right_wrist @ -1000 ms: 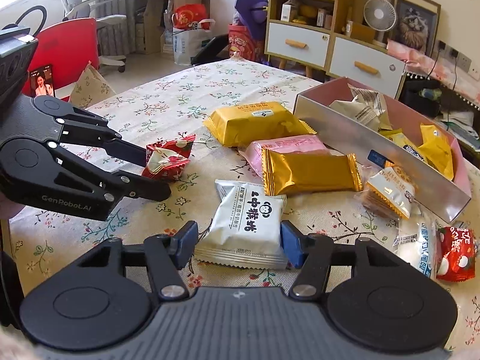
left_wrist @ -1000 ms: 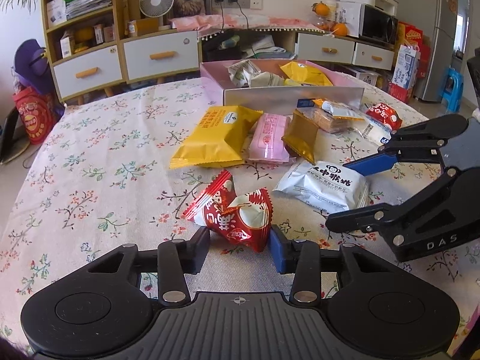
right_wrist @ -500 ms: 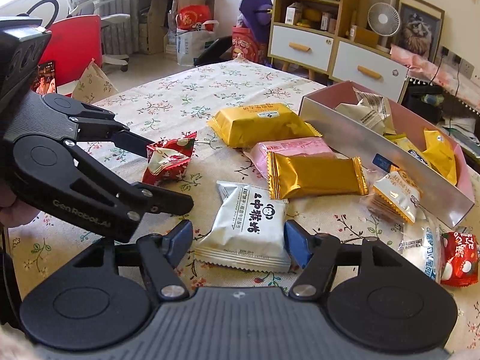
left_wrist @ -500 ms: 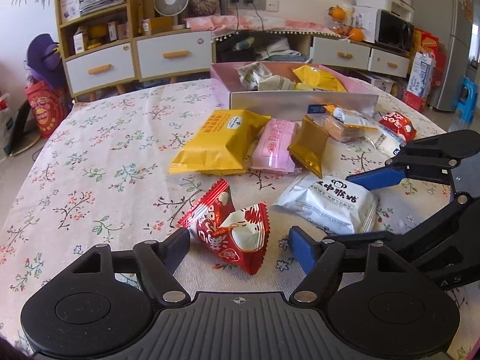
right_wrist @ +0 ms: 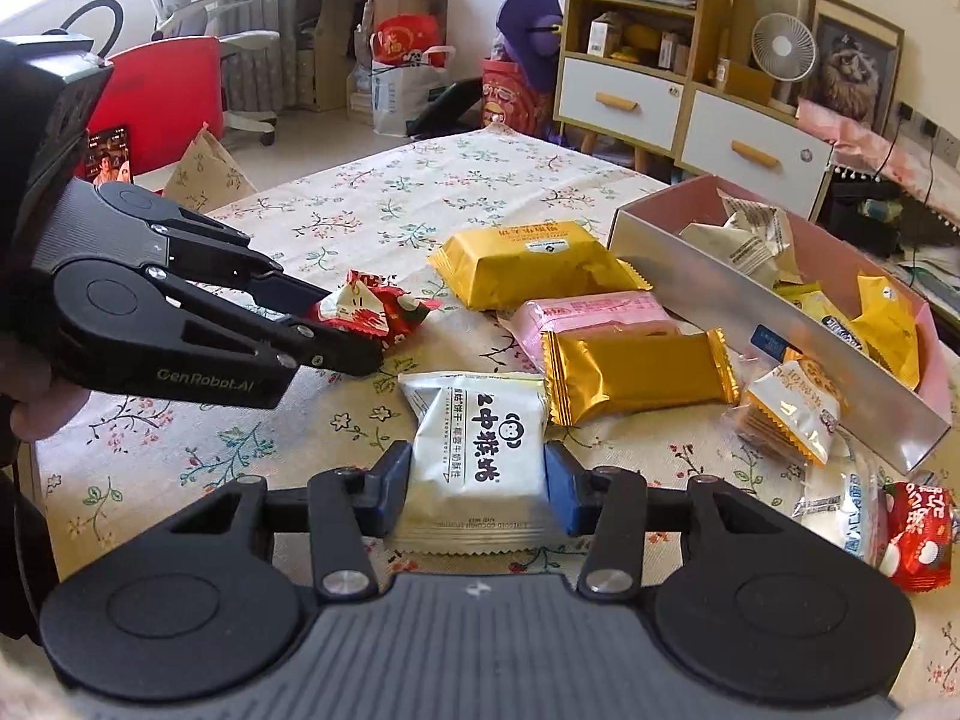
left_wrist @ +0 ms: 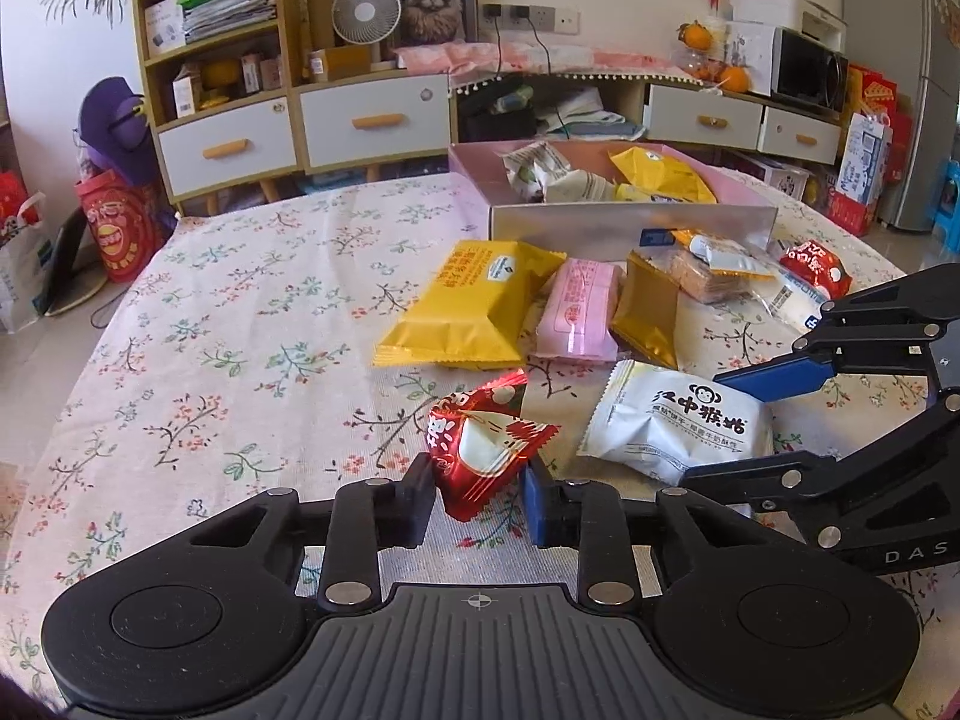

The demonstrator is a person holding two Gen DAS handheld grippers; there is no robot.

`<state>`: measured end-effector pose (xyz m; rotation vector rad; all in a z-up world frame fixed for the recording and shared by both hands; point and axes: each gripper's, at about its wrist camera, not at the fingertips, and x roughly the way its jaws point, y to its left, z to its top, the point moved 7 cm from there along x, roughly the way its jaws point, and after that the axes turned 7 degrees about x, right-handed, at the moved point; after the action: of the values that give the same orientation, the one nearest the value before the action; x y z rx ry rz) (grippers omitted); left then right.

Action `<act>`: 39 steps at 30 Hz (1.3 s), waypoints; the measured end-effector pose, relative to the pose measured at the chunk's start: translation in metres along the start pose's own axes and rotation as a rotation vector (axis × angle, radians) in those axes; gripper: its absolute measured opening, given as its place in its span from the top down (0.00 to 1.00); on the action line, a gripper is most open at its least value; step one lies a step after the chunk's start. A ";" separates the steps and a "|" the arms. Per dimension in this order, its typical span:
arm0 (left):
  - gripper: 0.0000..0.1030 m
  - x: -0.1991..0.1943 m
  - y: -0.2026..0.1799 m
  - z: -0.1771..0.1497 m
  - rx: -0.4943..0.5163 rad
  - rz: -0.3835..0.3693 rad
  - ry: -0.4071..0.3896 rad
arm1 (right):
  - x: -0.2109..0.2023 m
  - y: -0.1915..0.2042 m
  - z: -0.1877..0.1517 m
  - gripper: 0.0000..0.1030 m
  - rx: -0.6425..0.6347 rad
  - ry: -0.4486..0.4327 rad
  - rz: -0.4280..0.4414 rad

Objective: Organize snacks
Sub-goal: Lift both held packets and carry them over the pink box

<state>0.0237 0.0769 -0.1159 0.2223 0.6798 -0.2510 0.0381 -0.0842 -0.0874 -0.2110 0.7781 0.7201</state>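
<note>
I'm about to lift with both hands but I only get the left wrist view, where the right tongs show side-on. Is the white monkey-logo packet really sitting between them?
Observer: Yes. In the right wrist view the right tongs are closing with the white packet between them, and both blue pads meet its side edges.
Operator: Good. What is off to my left, outside my picture?
Observer: A red chair stands just past the edge of the table, behind the left tongs.
</note>
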 end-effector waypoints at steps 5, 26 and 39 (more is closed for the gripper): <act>0.74 -0.004 0.000 0.005 0.007 0.001 -0.014 | -0.006 0.002 0.004 0.58 -0.013 -0.021 0.003; 0.75 -0.014 -0.014 0.052 0.021 -0.017 -0.093 | -0.031 -0.043 0.042 0.58 0.070 -0.143 -0.070; 0.75 0.009 -0.034 0.110 0.045 -0.044 -0.115 | -0.036 -0.091 0.058 0.58 0.136 -0.162 -0.150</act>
<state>0.0852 0.0124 -0.0420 0.2347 0.5654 -0.3190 0.1134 -0.1453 -0.0283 -0.0850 0.6467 0.5331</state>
